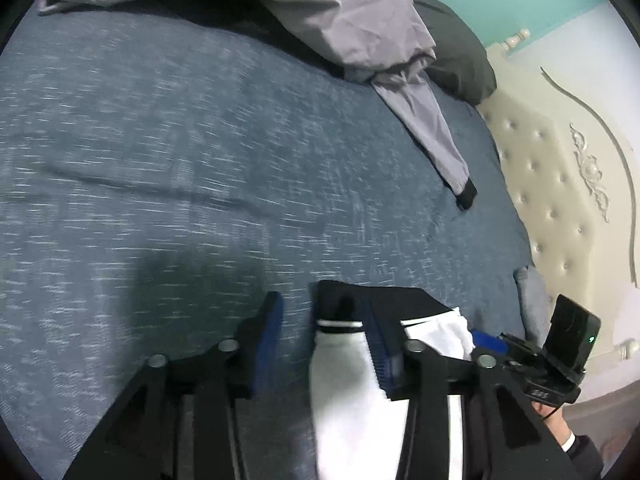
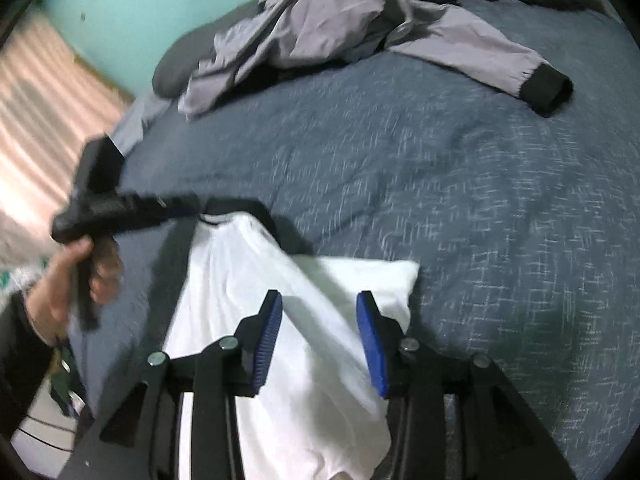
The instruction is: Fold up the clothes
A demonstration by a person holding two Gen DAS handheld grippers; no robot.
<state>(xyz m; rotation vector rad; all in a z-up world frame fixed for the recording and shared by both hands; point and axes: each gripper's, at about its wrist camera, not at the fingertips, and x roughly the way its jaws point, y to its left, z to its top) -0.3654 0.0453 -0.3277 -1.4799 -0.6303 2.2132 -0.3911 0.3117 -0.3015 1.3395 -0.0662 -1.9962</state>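
In the left wrist view, we see our left gripper (image 1: 320, 340) at the bottom of the frame with its blue-padded jaws spread wide. The white shirt with black trim (image 1: 344, 392) lies between and under them on the blue bedspread (image 1: 200, 140); we cannot tell whether either pad touches the cloth. A grey jacket (image 1: 340, 12) is heaped along the top of the frame, one sleeve trailing down toward the right. The cream tufted headboard (image 1: 560, 200) fills the right edge, and the other gripper (image 1: 532, 364) shows at lower right.

In the right wrist view, our right gripper (image 2: 320, 336) sits at bottom centre, jaws set wide apart over the white shirt with black trim (image 2: 240, 280), gripping nothing. At left, a hand (image 2: 68, 284) holds the left gripper (image 2: 120, 204), its tip near the shirt's black collar. The grey jacket (image 2: 320, 20) lies crumpled at the top, well apart from the shirt, on the blue bedspread (image 2: 480, 220).
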